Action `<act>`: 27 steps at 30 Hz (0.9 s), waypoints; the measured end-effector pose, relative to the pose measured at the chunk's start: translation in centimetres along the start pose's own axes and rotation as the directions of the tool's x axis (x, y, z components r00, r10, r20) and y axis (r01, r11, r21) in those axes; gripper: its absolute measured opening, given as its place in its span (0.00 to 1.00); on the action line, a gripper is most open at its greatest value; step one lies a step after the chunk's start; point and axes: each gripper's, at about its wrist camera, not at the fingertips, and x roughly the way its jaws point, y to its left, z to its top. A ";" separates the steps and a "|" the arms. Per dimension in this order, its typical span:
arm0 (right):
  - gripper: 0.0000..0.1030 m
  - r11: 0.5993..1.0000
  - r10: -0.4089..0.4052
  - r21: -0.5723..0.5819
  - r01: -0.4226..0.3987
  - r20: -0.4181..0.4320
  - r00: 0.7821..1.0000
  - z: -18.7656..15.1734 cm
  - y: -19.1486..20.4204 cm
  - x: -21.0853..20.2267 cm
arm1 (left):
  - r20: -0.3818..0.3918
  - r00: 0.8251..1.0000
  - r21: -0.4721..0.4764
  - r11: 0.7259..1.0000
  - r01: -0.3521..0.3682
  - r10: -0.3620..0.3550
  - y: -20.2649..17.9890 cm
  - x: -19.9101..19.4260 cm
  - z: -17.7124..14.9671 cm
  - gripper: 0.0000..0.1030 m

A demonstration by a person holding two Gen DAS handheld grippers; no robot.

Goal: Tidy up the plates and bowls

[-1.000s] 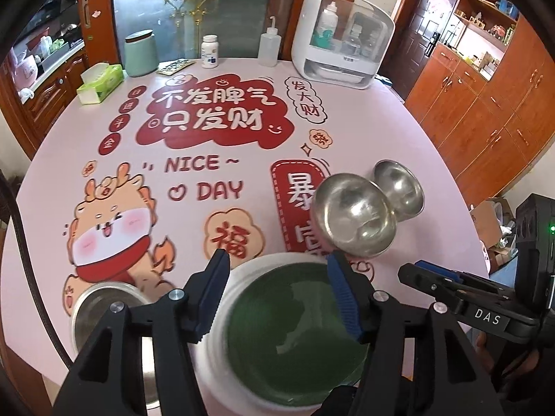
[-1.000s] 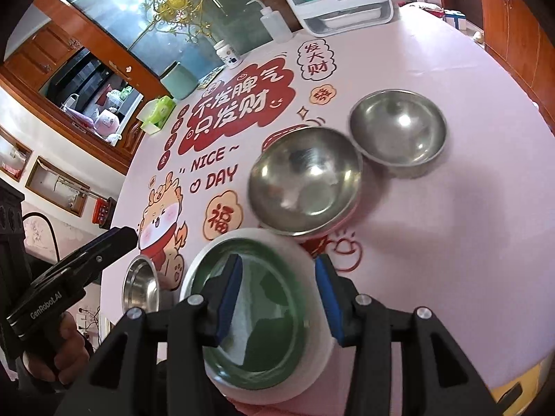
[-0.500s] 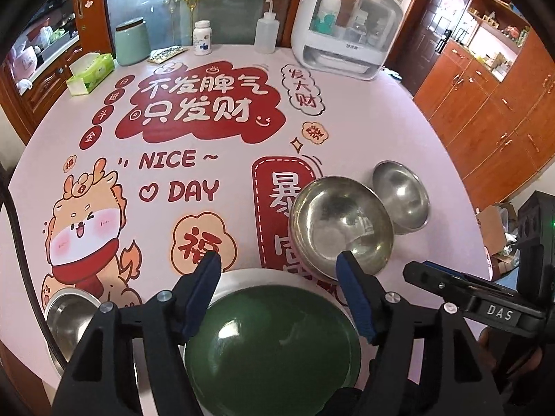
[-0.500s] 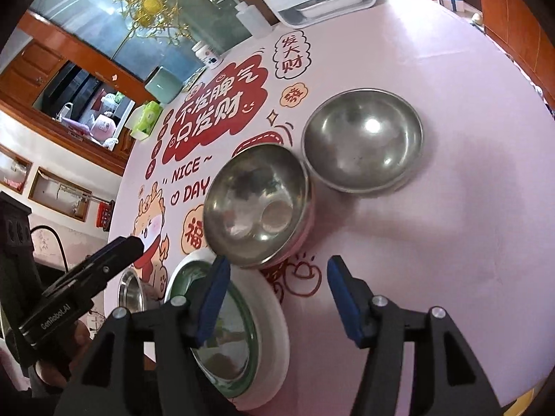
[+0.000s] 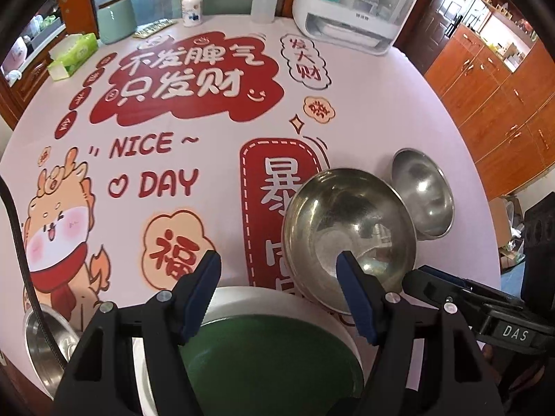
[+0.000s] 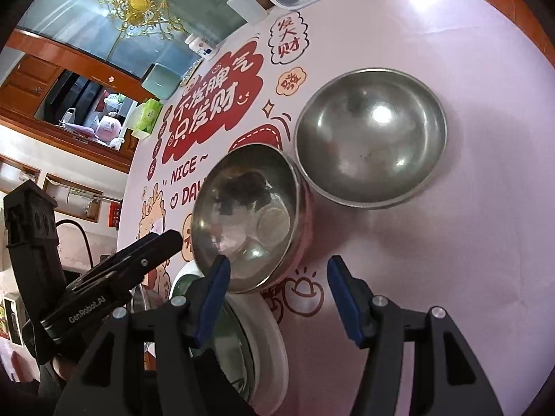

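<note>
A white plate with a green centre [image 5: 270, 353] lies at the table's near edge, under my open, empty left gripper [image 5: 277, 277]; it also shows in the right wrist view [image 6: 267, 339]. A large steel bowl [image 5: 350, 235] stands just beyond it, also seen in the right wrist view [image 6: 249, 215]. A second steel bowl [image 5: 423, 197] sits to its right [image 6: 371, 138]. A small steel bowl [image 5: 45, 346] sits at the near left. My right gripper [image 6: 277, 277] is open and empty, its left finger at the large bowl's near rim.
The pink printed table [image 5: 208, 180] carries a white sterilizer box [image 5: 353, 7], a squeeze bottle [image 5: 263, 0], a pill bottle [image 5: 192, 8], a green canister [image 5: 114, 20] and a tissue box [image 5: 73, 55] at the far edge. Wooden cabinets [image 5: 496, 97] stand to the right.
Both grippers have moved forward and to the right, off the plate and toward the steel bowls. The right gripper has opened wider and now reaches the large bowl.
</note>
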 end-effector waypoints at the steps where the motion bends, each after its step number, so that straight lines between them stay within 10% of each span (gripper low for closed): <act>1: 0.57 1.000 0.001 0.003 -0.001 -0.004 1.000 0.1 -0.1 0.2 | -0.015 1.000 0.001 1.000 0.003 -0.003 -0.1 0.6 0.1 0.66; 7: 0.51 1.000 0.008 0.016 -0.007 -0.027 1.000 0.7 -0.7 1.2 | -0.081 0.997 0.003 1.000 0.021 -0.021 -0.4 2.7 0.3 0.62; 19: 0.28 1.000 0.026 0.017 -0.025 -0.079 0.996 1.6 -1.0 2.9 | -0.155 0.987 0.003 1.000 0.030 -0.029 -0.7 4.9 0.5 0.20; 27: 0.28 1.000 0.030 0.012 -0.029 -0.085 0.996 1.7 -1.0 3.0 | -0.157 0.987 0.001 0.999 0.036 -0.035 -0.8 5.3 0.6 0.17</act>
